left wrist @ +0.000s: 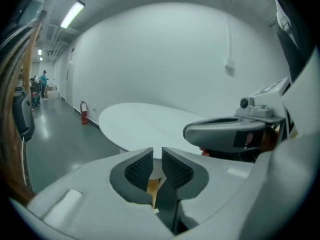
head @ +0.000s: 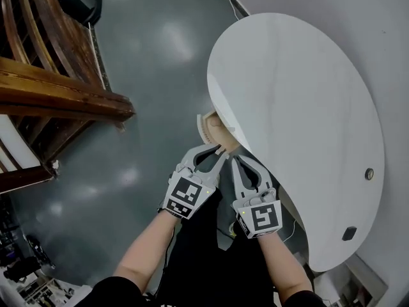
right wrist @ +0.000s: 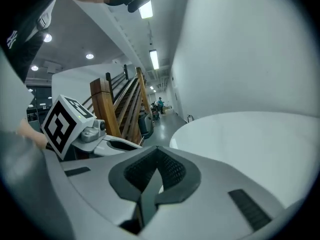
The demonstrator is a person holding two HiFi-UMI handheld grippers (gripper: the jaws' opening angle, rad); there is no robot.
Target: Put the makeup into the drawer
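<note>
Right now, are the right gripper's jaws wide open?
No, the right gripper view shows the right gripper with its jaws pressed together and nothing between them.

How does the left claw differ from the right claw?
The left claw has its jaws slightly apart; the right claw has them together. In the head view the left claw slants rightward, the right claw slightly leftward. Both are light grey and hold nothing.
</note>
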